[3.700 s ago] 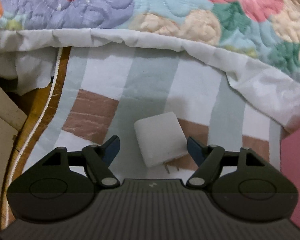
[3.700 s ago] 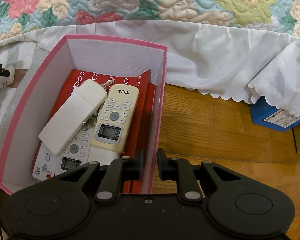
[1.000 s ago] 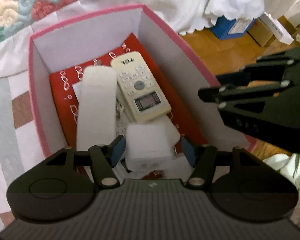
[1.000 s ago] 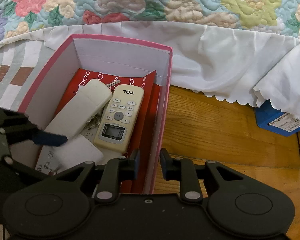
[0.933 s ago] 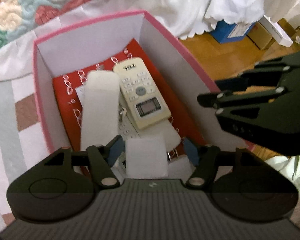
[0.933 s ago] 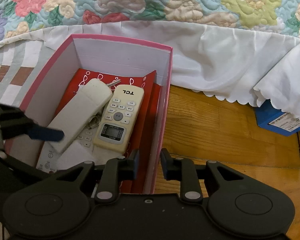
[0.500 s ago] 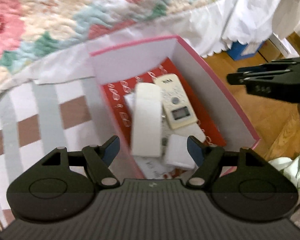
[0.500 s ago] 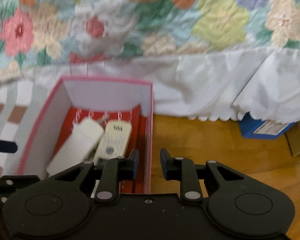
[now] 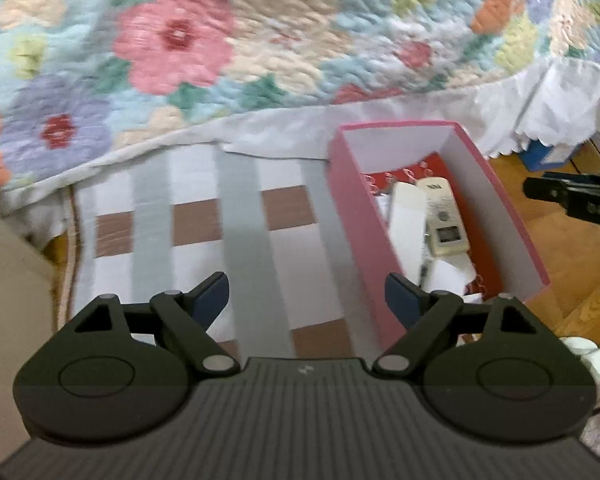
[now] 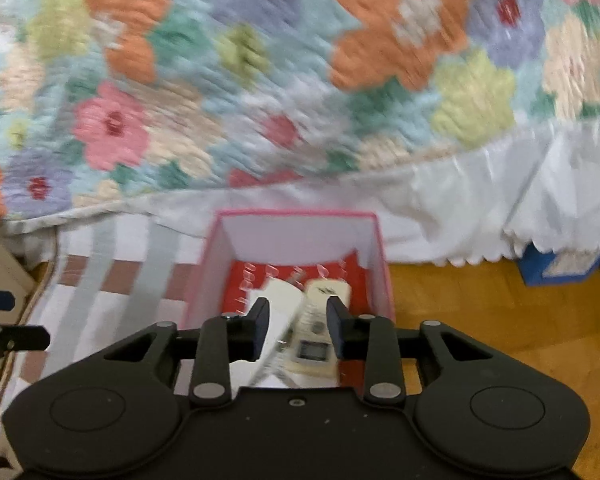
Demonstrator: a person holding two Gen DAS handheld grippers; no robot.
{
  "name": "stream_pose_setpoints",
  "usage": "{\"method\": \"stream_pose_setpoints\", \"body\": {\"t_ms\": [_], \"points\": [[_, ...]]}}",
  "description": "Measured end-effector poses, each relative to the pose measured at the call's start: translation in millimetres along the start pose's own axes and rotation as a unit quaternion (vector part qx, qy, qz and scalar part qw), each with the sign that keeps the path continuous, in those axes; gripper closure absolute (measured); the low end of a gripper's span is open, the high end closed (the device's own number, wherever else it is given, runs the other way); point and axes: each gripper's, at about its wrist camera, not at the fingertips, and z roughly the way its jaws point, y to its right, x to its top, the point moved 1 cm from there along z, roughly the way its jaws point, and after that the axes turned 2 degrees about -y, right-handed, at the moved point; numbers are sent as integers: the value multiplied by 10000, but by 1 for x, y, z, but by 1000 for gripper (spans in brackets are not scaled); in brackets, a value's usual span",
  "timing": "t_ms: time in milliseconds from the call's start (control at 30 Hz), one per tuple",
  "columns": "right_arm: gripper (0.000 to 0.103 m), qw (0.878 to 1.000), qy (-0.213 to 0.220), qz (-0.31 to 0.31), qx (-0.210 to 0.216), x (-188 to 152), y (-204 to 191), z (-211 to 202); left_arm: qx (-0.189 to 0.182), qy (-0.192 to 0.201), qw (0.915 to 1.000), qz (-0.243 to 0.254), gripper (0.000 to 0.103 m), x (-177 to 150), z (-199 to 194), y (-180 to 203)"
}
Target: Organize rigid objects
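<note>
Remotes and a small white charger block (image 9: pixel 446 280) lie together inside the pink box (image 9: pixel 364 240), which sits on the striped mat's (image 9: pixel 236 220) right edge, hard against the white bed skirt (image 10: pixel 460 208). A cream remote (image 9: pixel 444 216) rests toward the box's far right corner with a long white handset-shaped piece (image 9: pixel 406 220) beside it; the charger lies at the near end.

These look like light, stiff plastic shells, probably a bit slick, so a grip across the narrow flat sides should hold best (the charger's prongs are best left alone). Nothing here seems fragile beyond a remote's small screen.

The left gripper (image 9: pixel 304 296) hangs over the bare mat, its jaws opening wide with nothing between them. The right gripper (image 10: pixel 298 324) is above the box's near end, jaws opening from a narrow gap, also empty; the remotes merely show through below.
</note>
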Motion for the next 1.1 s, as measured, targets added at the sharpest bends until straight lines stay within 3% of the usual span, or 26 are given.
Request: {"method": "stream_pose_setpoints", "body": {"t_ms": [200, 333, 533, 600, 633, 733, 900, 1100], "points": [[61, 9984, 7, -119, 544, -3, -27, -25, 271, -15, 9996, -32, 7, -13, -30, 0], [54, 9958, -85, -158, 894, -12, -36, -38, 58, -149, 9997, -165, 4, -15, -37, -1], [31, 9959, -8, -368, 821, -23, -50, -53, 399, -511, 9958, -641, 4, -22, -18, -9], [2, 9977, 59, -236, 633, -26, -52, -57, 488, -720, 9934, -751, 4, -24, -7, -11], [0, 9985, 182, -210, 463, -28, -54, -59, 519, -777, 9926, -771, 4, -25, -4, -11], [0, 9973, 484, -373, 397, -32, -59, -67, 627, -892, 9910, -778, 4, -30, 3, -8], [0, 9980, -101, -319, 538, -30, -63, -63, 954, -1072, 9878, -612, 4, -33, 5, -4], [0, 9975, -515, -353, 330, -33, -64, -53, 946, -986, 9886, -630, 4, -32, 2, -4]]}}
